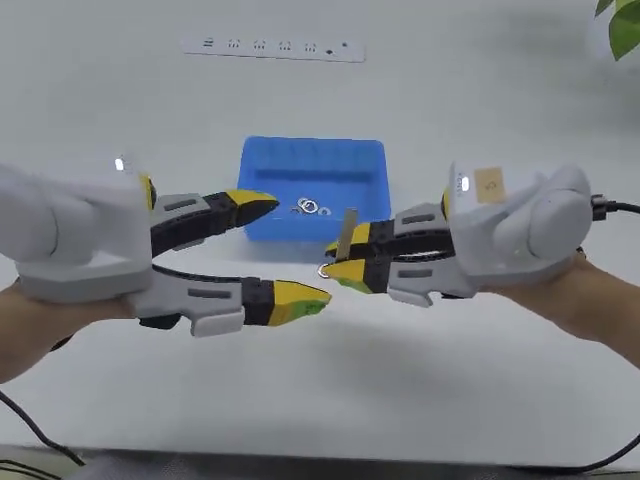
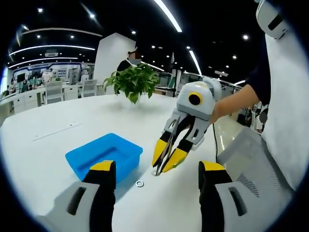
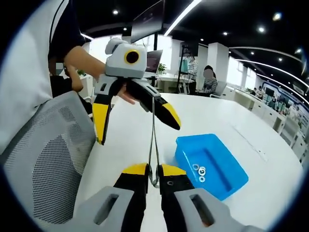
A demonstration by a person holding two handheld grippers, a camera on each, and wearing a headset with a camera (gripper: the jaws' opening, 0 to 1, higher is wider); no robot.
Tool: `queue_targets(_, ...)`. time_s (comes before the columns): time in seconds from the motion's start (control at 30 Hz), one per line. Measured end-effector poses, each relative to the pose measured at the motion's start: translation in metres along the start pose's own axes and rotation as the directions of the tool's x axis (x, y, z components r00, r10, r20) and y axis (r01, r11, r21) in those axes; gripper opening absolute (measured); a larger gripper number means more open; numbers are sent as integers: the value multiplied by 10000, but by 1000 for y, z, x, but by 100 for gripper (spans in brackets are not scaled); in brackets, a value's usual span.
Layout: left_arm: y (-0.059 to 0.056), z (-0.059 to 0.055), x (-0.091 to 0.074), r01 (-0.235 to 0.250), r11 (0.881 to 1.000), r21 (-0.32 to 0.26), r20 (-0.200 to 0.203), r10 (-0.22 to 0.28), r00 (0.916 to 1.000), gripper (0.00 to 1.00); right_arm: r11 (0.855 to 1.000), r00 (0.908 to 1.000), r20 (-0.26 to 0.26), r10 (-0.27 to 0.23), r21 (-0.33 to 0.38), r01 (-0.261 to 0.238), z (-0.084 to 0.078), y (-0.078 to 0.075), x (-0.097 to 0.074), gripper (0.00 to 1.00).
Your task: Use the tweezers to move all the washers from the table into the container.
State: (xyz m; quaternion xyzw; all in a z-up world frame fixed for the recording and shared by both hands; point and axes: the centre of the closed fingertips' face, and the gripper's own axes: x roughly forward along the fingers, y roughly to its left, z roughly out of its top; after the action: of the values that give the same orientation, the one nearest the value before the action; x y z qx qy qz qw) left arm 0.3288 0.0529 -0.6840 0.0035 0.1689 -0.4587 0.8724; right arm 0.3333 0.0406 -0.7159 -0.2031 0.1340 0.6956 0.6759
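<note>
The blue container [image 1: 312, 160] stands mid-table with three washers [image 1: 312, 208] inside; the right gripper view shows this container [image 3: 227, 179] and its washers [image 3: 199, 172] too. My right gripper [image 1: 345, 260] [image 3: 153, 171] is shut on the metal tweezers [image 1: 347, 232] [image 3: 153, 140], just in front of the container. One washer [image 2: 139, 183] lies on the table close to the tweezers' tips [image 2: 155, 170]; I cannot tell whether they touch. My left gripper [image 1: 290, 250] [image 2: 158, 171] is open and holds nothing, with the tweezers' tips between its spread jaws.
A white power strip [image 1: 273, 46] lies at the far edge of the white table [image 1: 330, 380]. A potted plant [image 2: 133, 83] stands further off on the table. A grey mesh chair [image 3: 53, 159] is beside the bench. Cables trail from both grippers.
</note>
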Motion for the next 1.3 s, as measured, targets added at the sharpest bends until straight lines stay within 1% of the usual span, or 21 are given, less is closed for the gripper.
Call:
queue_targets(0.03,2,1,-3,-153,9999,71,55,152,9999,78,10000,10000,14,-13,-23,13,2,-1,-1,9)
queue_targets(0.1,2,1,-7,-277,9994,222,81,276,9996,79,10000,10000,67,-49,-57,49,8,-4,-2,9)
queue_targets(0.17,3,2,-13,-384,9990,248,193,379,9991,80,10000,9997,246,-19,-67,21,16,-5,-3,9)
queue_targets(0.23,6,4,-17,-553,9982,225,346,545,9979,84,10000,9993,358,-44,39,42,23,-8,-4,9)
queue_targets(0.27,8,4,-20,-680,9973,259,338,671,9972,87,10000,9992,383,-61,14,60,26,-10,-4,9)
queue_targets(0.33,10,2,-23,-790,9964,297,313,781,9965,93,10000,9989,461,-88,33,87,31,-13,-5,9)
queue_targets(0.43,13,-3,-27,-952,9952,242,199,947,9953,100,9998,9979,613,-203,59,200,41,-21,-5,9)
queue_targets(0.57,15,-8,-32,-1063,9941,197,72,1062,9943,99,9992,9957,840,-393,37,391,50,-33,-5,9)
queue_targets(0.67,19,-7,-36,-1179,9928,215,38,1179,9930,99,9984,9942,915,-562,50,560,53,-45,-4,9)
queue_targets(0.8,26,-4,-42,-1395,9901,126,158,1393,9901,99,9972,9930,921,-744,3,747,54,-62,-1,9)
queue_targets(0.87,26,-3,-42,-1361,9907,-76,249,1363,9904,99,9968,9936,826,-776,-107,787,51,-69,3,9)
queue_targets(0.97,26,-4,-42,-1411,9900,-64,186,1412,9898,99,9964,9941,699,-832,-83,840,41,-80,11,9)
queue_targets(1.0,26,-6,-42,-1404,9900,-99,177,1406,9899,99,9959,9941,598,-905,45,903,33,-85,15,9)
queue_targets(1.03,25,-6,-42,-1400,9901,-123,181,1402,9900,99,9953,9938,563,-955,221,944,30,-87,17,9)
queue_targets(1.07,25,-7,-42,-1398,9900,-208,165,1402,9900,99,9933,9933,523,-1030,580,999,21,-92,21,9)
queue_targets(1.1,25,-9,-42,-1410,9897,-232,117,1413,9899,99,9912,9923,452,-1151,713,1117,14,-97,25,9)
queue_targets(1.13,26,-12,-42,-1444,9893,-200,-41,1443,9895,99,9874,9914,415,-1244,1038,1195,7,-100,28,9)
queue_targets(1.3,28,-19,-43,-1430,9896,-154,-347,1424,9892,99,9769,9878,428,-1495,1609,1408,-7,-110,37,10)
